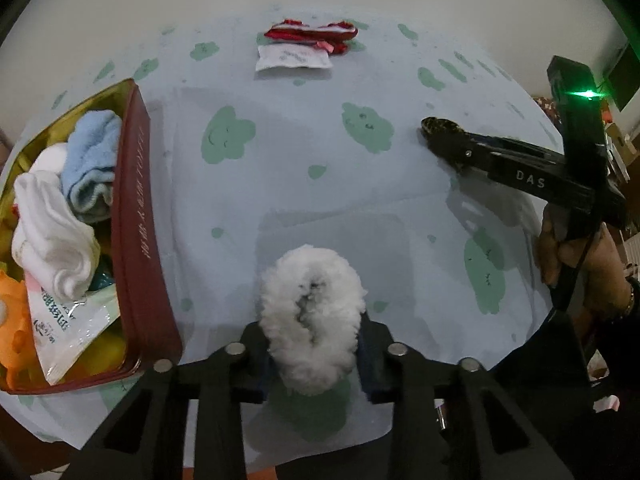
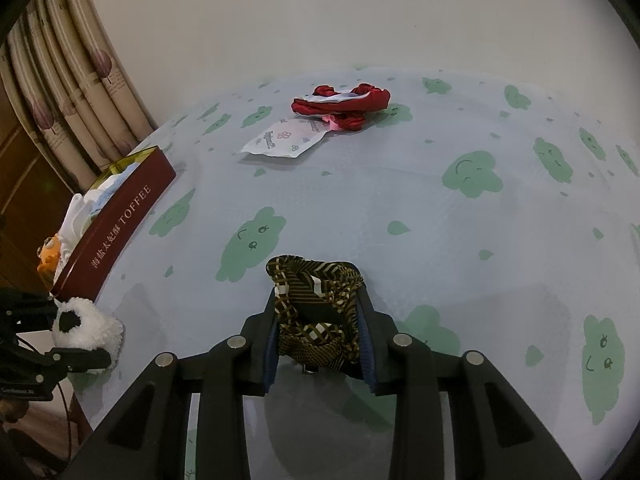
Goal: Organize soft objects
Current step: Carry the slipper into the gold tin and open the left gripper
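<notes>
Our left gripper (image 1: 312, 354) is clamped on a white fluffy scrunchie (image 1: 310, 320) near the table's front edge, just right of the toffee tin (image 1: 138, 216), which sits at the left edge already holding socks (image 1: 56, 236) and a packet. We judge this the pickup step. The next move calls for lifting the scrunchie clear of the cloth and carrying it left over the tin's red wall without snagging the rim. Farther back, near the far edge, red fabric (image 2: 340, 106) and a sachet (image 2: 282, 140) await sorting. Our right gripper (image 2: 318, 322) grips a brown patterned cloth (image 2: 316, 304) toward the table's right side.
</notes>
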`<action>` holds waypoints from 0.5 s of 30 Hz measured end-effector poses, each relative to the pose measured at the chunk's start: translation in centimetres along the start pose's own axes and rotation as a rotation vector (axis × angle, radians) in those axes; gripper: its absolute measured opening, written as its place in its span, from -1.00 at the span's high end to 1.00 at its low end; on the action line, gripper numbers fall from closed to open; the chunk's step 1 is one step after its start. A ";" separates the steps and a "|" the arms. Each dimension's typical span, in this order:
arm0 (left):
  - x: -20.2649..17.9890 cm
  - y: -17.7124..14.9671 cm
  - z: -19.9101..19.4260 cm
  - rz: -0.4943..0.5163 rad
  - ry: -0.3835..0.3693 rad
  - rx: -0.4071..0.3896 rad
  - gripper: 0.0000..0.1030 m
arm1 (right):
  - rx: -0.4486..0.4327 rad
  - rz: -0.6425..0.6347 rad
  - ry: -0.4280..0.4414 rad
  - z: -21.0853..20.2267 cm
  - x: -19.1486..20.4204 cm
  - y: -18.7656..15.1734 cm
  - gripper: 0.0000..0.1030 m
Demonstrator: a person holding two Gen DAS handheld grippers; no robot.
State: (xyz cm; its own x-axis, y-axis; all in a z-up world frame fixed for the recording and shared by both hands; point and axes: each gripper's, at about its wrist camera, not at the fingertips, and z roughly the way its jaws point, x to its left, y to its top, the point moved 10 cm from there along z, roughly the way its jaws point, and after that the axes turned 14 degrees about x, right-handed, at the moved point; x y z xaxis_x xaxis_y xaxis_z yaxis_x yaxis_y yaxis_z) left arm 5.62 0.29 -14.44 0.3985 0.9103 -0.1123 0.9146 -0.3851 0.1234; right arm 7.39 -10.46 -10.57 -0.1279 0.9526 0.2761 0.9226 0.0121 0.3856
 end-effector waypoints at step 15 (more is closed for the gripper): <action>6.8 -0.3 -10.6 -0.208 0.024 -0.204 0.43 | 0.003 -0.012 -0.027 0.0 0.0 0.0 0.40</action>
State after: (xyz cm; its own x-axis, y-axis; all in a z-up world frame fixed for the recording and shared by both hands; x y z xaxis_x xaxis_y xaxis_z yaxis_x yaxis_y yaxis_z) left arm 7.29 8.21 -4.81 0.1994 0.9709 -0.1327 0.9427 -0.1531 0.2964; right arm 7.39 -10.49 -10.59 -0.1296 0.9601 0.2479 0.9221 0.0248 0.3862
